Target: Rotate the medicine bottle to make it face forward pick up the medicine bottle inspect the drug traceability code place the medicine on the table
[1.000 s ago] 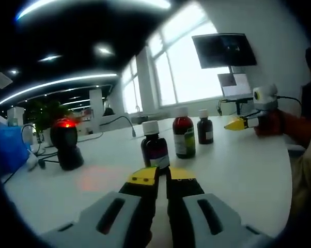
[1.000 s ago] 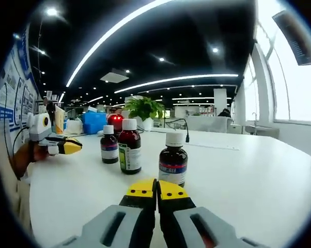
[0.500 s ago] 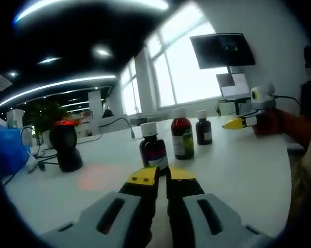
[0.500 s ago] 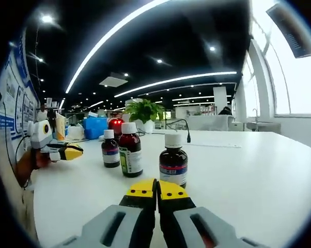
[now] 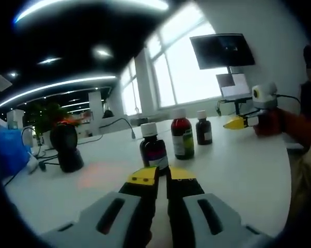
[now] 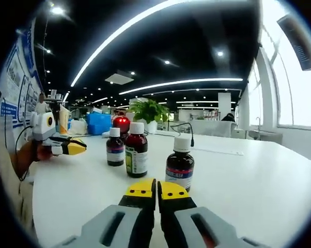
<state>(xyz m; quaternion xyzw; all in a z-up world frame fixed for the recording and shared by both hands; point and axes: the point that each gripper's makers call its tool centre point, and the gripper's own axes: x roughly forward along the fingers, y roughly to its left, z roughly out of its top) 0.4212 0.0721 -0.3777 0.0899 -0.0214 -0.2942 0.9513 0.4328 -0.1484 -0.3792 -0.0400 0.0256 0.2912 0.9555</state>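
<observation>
Three dark medicine bottles with white caps stand upright on the white table (image 5: 238, 165). In the left gripper view the nearest bottle (image 5: 154, 147) rises just beyond my left gripper (image 5: 162, 175), whose yellow-tipped jaws are shut and empty. A taller bottle with a green label (image 5: 183, 133) and a small bottle (image 5: 203, 128) stand further right. My right gripper (image 5: 232, 123) appears at the far right, held in a hand. In the right gripper view my right gripper (image 6: 156, 189) is shut and empty, close before the nearest bottle (image 6: 180, 164). The other gripper (image 6: 73, 146) is at the left.
A black barcode scanner with a red light (image 5: 65, 146) stands left on the table, cables beside it. A blue box (image 6: 99, 123) and a potted plant (image 6: 147, 111) sit at the far end. A monitor (image 5: 223, 50) hangs by the windows. A person's sleeve (image 5: 300, 129) is at the right.
The right gripper's view has shifted, so the bottles now sit slightly further right and lower. The scanner's red light looks dimmer in the left gripper view. Both grippers stay shut.
</observation>
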